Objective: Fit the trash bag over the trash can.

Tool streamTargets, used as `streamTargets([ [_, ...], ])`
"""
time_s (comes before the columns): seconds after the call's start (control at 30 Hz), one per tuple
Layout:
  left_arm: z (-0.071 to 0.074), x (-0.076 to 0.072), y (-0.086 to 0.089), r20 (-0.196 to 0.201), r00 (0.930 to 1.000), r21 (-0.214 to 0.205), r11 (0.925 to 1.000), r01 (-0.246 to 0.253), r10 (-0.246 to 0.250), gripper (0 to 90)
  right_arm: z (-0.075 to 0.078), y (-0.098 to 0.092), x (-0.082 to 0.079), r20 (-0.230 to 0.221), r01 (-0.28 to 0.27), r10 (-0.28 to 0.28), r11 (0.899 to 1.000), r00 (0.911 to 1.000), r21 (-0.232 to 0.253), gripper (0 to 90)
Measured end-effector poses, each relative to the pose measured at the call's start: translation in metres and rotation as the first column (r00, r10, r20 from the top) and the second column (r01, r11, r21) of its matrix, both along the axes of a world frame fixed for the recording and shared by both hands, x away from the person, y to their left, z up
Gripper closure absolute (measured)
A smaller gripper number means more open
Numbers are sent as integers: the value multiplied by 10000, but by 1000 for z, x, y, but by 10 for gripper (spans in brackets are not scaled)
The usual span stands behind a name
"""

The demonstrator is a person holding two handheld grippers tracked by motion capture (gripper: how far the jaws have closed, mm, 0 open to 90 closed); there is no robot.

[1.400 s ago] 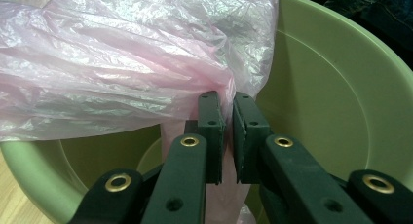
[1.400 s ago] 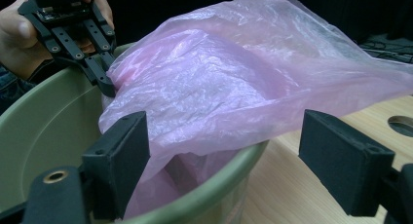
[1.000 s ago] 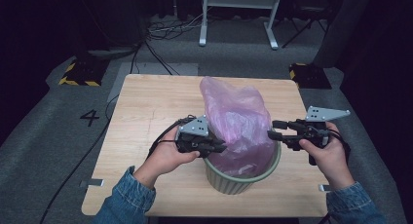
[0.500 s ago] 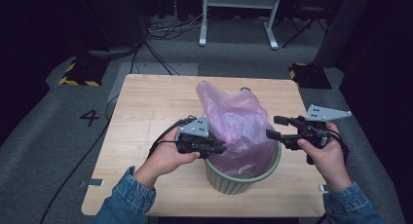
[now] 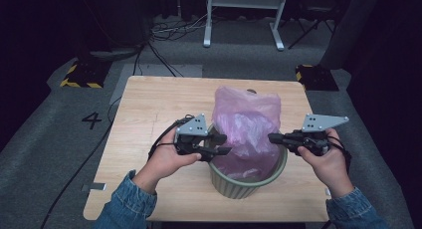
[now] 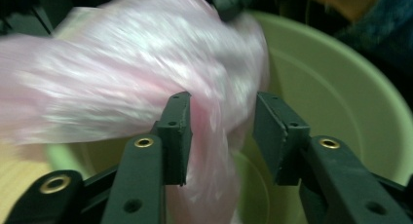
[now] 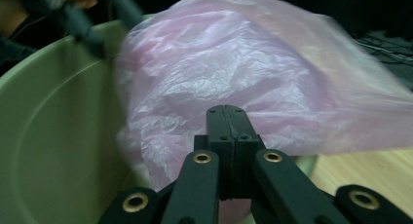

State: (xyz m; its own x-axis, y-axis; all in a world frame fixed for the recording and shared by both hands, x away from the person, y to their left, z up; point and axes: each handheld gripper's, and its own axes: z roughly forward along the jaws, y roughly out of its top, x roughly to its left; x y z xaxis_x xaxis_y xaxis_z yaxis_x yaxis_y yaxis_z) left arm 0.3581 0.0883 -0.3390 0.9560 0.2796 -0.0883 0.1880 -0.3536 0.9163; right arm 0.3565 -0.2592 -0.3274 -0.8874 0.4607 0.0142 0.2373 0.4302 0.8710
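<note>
pink plastic bag standing in green bin on table | left gripper: jaws apart, just opening, bag film between, blurred | right gripper: jaws pressed together, just closing, whether pinching film cannot tell | high view: both at bin rim

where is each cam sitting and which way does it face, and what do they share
High view: above the person's side, looking forward and down at the table; both forearms, left gripper and right gripper show.
Left gripper view: rides the left gripper, looking between its parted jaws at the pink bag.
Right gripper view: rides the right gripper, looking over its shut jaws.
All three share the pink bag and green bucket.
</note>
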Motion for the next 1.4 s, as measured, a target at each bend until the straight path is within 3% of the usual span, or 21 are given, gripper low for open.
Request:
streamTargets([
  [0.17,7,4,5,-15,9990,-181,9988,-455,455,446,-3,-1,-6,-211,-424,426,9991,9989,98,900],
  [0.3,11,8,3,44,9967,-179,9965,-815,816,412,-5,1,-13,-389,-827,826,9966,9958,6,900],
  [0.47,12,20,-1,10,9886,125,9885,-1508,1508,389,-7,5,-20,-500,-1262,1256,9920,9908,-95,900],
  [0.6,10,25,-7,-56,9853,556,9838,-1704,1710,403,-8,5,-25,-594,-1462,1456,9892,9876,-64,900],
  [0.67,8,24,-10,3,9868,937,9825,-1611,1618,480,-9,5,-27,-626,-1533,1528,9882,9863,-33,900],
  [0.8,5,19,-14,95,9939,1498,9826,-1101,1100,776,-10,3,-30,-639,-1516,1514,9884,9864,5,900],
  [0.9,2,17,-17,141,9967,2133,9737,-806,794,864,-10,0,-32,-705,-1451,1453,9894,9869,76,890],
  [1.0,0,16,-21,124,9980,2690,9611,-633,622,876,-9,-3,-32,-703,-1230,1242,9922,9898,213,788],
  [1.2,-2,16,-20,-51,9988,2727,9610,-452,484,884,3,-19,-27,-370,58,-23,9956,9993,937,533],
  [1.3,-2,16,-20,-115,9992,2705,9621,-339,385,885,7,-26,-21,-127,843,-834,9913,9964,1008,413],
  [1.4,-2,16,-20,-156,9993,2726,9617,-284,340,885,8,-30,-12,-69,1726,-1728,9797,9849,1023,313],
])
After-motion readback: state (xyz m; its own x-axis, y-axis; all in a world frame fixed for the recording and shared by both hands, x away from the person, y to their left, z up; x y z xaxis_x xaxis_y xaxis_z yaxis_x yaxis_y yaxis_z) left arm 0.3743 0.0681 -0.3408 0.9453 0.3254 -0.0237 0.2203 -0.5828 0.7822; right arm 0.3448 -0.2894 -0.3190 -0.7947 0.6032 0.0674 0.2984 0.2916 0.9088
